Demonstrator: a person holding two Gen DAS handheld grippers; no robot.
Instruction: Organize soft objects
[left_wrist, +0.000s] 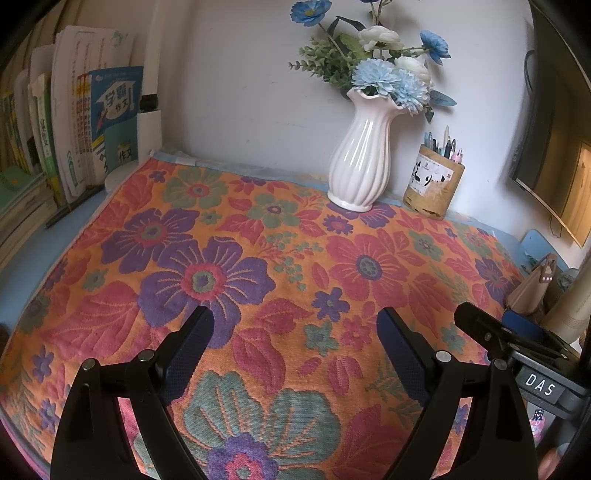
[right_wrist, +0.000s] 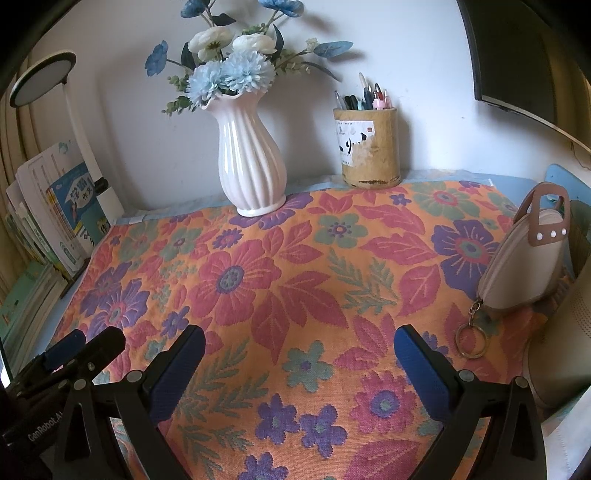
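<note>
A floral cloth (left_wrist: 295, 266) in orange, red and purple lies spread flat over the desk and fills both views (right_wrist: 295, 280). My left gripper (left_wrist: 295, 321) hovers above its near part, open, nothing between the fingers. My right gripper (right_wrist: 299, 341) is likewise open and empty over the cloth. Each gripper shows in the other's view: the right one at the right edge (left_wrist: 491, 332), the left one at the lower left (right_wrist: 81, 350). A small beige pouch (right_wrist: 524, 258) with a brown handle and a key ring stands on the cloth's right edge.
A white ribbed vase (left_wrist: 358, 162) of blue and white flowers and a bamboo pen holder (left_wrist: 434, 184) stand at the cloth's far edge by the wall. Books (left_wrist: 77, 122) line the left side beside a white desk lamp (right_wrist: 77, 122). A dark monitor (right_wrist: 517, 55) sits upper right.
</note>
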